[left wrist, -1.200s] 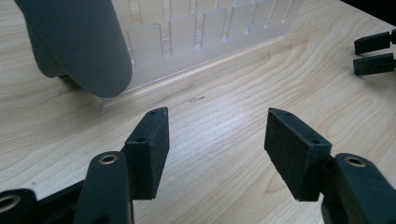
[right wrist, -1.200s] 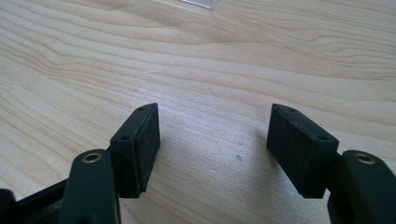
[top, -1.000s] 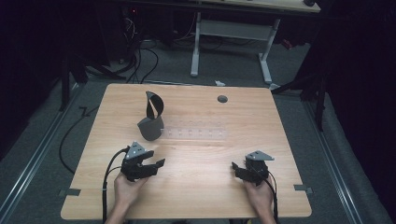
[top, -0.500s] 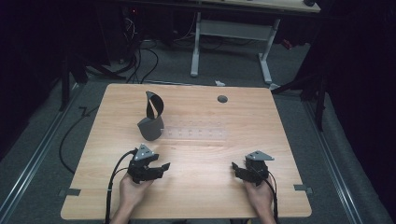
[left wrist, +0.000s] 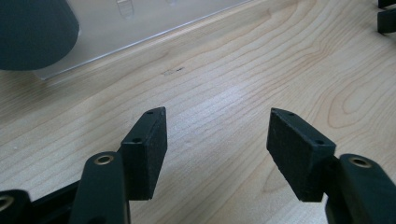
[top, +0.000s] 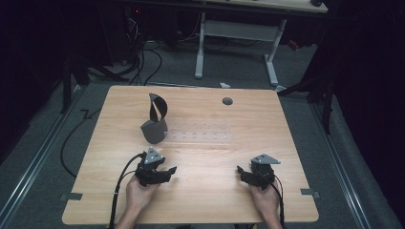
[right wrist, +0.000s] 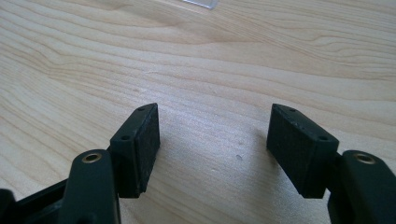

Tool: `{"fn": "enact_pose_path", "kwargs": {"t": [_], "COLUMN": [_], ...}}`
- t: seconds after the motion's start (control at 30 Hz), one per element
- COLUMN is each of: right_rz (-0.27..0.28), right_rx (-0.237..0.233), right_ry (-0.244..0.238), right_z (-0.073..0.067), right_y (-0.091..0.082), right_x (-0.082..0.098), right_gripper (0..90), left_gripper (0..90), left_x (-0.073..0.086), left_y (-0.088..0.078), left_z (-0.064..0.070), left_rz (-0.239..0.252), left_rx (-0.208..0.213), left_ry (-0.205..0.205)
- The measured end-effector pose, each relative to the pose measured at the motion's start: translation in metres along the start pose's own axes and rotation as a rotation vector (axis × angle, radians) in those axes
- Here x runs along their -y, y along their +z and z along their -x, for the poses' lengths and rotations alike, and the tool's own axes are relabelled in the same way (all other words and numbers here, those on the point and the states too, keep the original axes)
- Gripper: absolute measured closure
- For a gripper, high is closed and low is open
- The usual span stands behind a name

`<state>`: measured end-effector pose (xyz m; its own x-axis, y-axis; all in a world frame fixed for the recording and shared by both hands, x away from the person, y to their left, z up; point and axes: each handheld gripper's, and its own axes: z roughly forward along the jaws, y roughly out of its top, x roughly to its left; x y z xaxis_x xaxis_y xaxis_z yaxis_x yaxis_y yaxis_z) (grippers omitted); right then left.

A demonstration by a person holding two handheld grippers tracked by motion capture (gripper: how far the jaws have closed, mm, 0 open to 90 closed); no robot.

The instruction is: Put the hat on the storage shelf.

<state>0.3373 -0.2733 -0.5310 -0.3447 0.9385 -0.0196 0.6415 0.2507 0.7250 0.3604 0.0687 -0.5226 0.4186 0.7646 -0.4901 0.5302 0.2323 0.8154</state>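
Dark object: a dark grey cone-like body [top: 154, 130] with a curled black strip rising from its top, standing upright on the left half of the bench [top: 286, 157].
Its footing: it rests at the left end of a clear plastic sheet [top: 203, 136] that lies flat across the middle of the bench.
In the left gripper view: the grey body [left wrist: 35, 32] fills the upper left corner, sitting on the sheet's [left wrist: 154, 23] near edge.
Left gripper [top: 165, 172]: near the front edge, held in the person's left hand [top: 138, 193]; its fingers [left wrist: 148, 149] are spread wide with bare wood between them.
Right gripper [top: 244, 172]: near the front edge on the right, in the right hand [top: 265, 200]; its fingers [right wrist: 139, 147] are likewise wide apart and hold nothing.
Object versus fingers: it stands beyond the left gripper, near but apart, and well apart from the right one.
Bench hole: a small dark round spot [top: 227, 101] near the far edge.
Cut off: the grey body's top and left side leave the left gripper view.
Hard to make out: what the object is, and what the sheet's faint dots are.
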Motion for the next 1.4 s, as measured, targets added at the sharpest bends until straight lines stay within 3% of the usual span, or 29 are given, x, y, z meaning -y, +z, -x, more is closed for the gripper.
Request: {"fn": "enact_pose_path", "kwargs": {"t": [0.4,0.73,0.87,1.4], "right_rz": [0.000,0.000,0.000,0.000], "right_rx": [0.000,-0.001,-0.001,0.000], "right_ry": [0.000,0.001,0.001,-0.001], "right_z": [0.000,0.000,0.000,0.000], "right_y": [0.000,0.000,0.000,0.000], "right_x": [0.000,0.000,0.000,0.000], "right_gripper": [34.9,34.9,34.9,34.8], "left_gripper": [38.1,35.3,35.3,30.9], "left_x": [0.006,0.017,0.019,0.020], "left_y": [0.010,0.016,0.015,0.016], "left_z": [-0.002,-0.003,-0.005,-0.004], "left_rz": [-0.002,-0.030,0.006,0.005], "left_rx": [-0.033,-0.073,-0.065,-0.070], "left_ry": [0.027,0.097,0.084,0.081]}}
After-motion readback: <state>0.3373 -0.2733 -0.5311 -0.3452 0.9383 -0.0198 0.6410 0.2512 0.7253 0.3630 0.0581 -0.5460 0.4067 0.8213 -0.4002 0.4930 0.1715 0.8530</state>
